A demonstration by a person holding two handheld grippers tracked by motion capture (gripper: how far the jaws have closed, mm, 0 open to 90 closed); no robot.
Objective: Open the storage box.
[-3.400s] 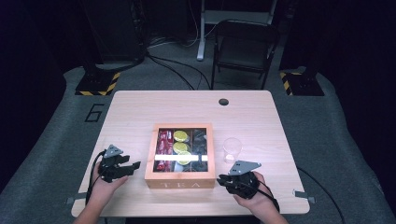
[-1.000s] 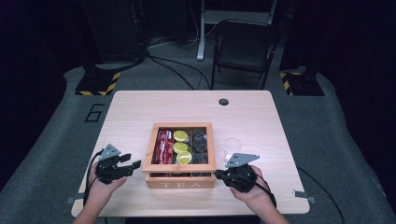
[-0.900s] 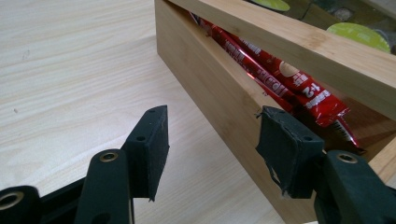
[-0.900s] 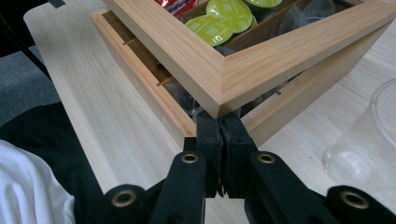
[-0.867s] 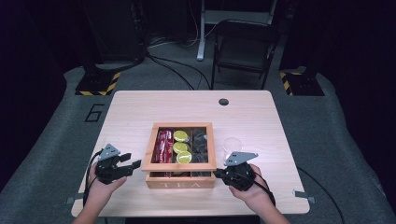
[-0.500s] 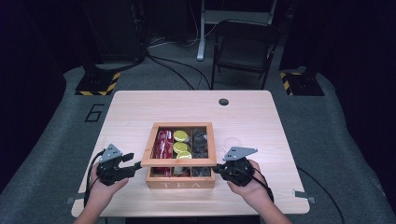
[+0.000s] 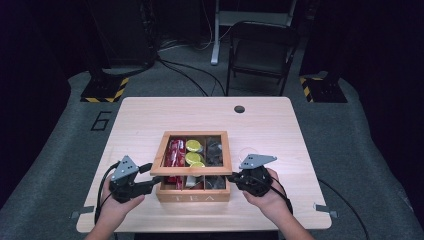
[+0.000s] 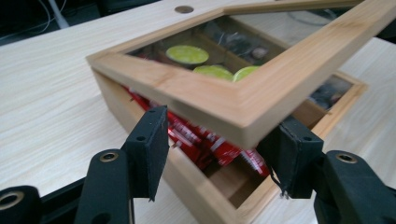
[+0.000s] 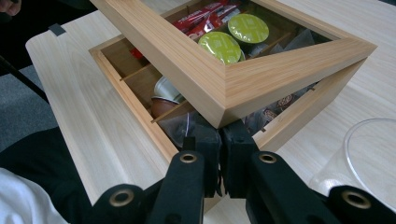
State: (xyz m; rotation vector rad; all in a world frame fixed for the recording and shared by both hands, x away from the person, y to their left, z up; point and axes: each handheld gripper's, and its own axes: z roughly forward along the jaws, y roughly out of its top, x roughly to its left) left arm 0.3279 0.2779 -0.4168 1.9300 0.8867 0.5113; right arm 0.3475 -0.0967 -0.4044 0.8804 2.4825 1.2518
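**At the table's near edge: glass-paned lid held raised**

At the near middle of the pale wooden table (image 7: pixel 150 115), the wooden tea box (image 7: pixel 192 192) sits with its glass-paned wooden lid (image 7: pixel 192 152) raised off it. The left gripper (image 8: pixel 215 154), jaws parted, props the lid's near left corner; the right gripper (image 9: pixel 219 149), jaws together, lifts the near right corner.

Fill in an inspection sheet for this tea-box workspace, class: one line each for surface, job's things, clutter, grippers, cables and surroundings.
Surface: pale wooden table with a round hole near its far edge.
Job's things: wooden tea box; its glass-paned lid is raised at the front, showing red sachets and green-topped capsules.
Clutter: clear plastic cup right of the box.
Grippers: left gripper open, jaws either side of the lid's corner; right gripper shut under the opposite corner.
Cables: black cable trails from the left gripper; more on the floor.
Surroundings: folding chair, dark room.
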